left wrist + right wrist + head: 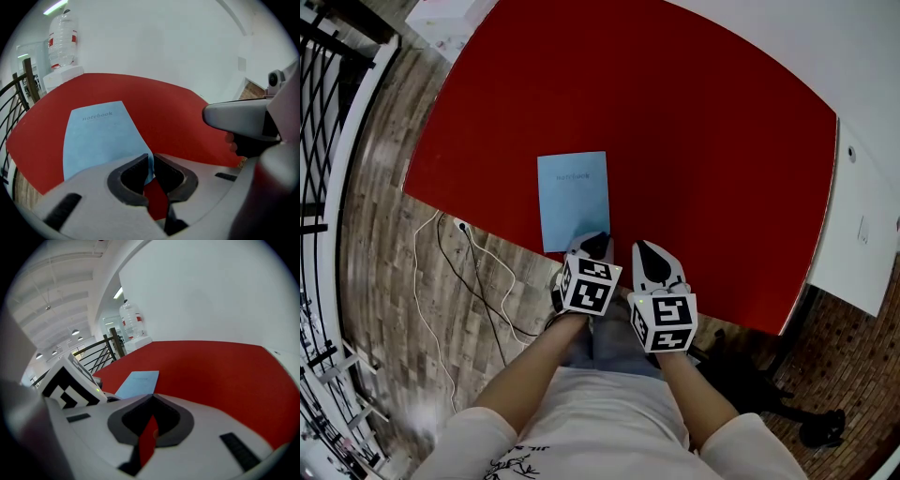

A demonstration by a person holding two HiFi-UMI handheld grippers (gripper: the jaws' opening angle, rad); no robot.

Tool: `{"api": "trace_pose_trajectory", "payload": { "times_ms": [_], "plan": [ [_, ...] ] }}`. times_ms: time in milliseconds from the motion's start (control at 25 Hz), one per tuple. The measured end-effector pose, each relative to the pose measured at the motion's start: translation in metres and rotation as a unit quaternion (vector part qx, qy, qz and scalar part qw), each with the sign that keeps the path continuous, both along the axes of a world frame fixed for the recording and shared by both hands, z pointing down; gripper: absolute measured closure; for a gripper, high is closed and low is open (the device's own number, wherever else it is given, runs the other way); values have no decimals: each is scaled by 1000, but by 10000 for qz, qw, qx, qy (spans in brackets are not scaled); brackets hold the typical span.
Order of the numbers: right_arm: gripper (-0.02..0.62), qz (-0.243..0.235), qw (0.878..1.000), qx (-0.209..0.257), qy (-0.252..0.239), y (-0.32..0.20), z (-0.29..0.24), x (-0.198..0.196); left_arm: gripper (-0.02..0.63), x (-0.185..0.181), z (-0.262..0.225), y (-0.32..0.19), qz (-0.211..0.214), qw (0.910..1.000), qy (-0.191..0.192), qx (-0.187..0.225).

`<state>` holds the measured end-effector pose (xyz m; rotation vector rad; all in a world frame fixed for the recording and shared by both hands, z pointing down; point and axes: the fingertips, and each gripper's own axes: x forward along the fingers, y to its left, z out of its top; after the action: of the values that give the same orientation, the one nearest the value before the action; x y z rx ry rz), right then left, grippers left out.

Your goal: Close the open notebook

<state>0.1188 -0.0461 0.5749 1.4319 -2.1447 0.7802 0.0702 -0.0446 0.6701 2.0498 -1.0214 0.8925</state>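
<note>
- Pinching the near right corner of the notebook (pixel 573 200) with my left gripper (pixel 596 246); its jaws are closing on the thin blue edge, almost touching each other.
- Notebook is lying shut, cover up, on the red table (pixel 712 141) close to the near edge. Its long axis is running away from me, title end farthest.
- My right gripper (pixel 652 258) is hovering just beside the left one at the table edge. Its jaws are meeting at the tips, with nothing between them.
- Left gripper view is showing what the head view is not: the blue corner is curling up into the jaws, and the cover word "notebook" is reading clearly.
- Right gripper view is showing the same cover from low and to the side, its print too small to read. The left gripper's marker cube (pixel 70 385) is filling that view's left.
- Both gripper views are catching a water bottle (pixel 61 41) and a railing (pixel 93 357) beyond the table.
- Head view alone is showing cables (pixel 478 281) trailing over the wooden floor (pixel 384 244).
</note>
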Motion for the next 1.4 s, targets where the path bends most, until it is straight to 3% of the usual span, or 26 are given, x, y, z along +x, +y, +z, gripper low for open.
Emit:
{"api": "trace_pose_trajectory", "payload": {
  "times_ms": [640, 1160, 1400],
  "plan": [
    [589, 24, 10000, 22, -44, 3, -1, 2, 472, 13, -2, 10, 330, 9994, 117, 38],
    [589, 17, 10000, 32, -16, 1, -2, -2, 472, 11, -3, 11, 279, 9995, 157, -3],
    [590, 18, 10000, 54, 15, -4, -6, -3, 493, -1, -19, -1, 120, 9996, 84, 235]
  ]
}}
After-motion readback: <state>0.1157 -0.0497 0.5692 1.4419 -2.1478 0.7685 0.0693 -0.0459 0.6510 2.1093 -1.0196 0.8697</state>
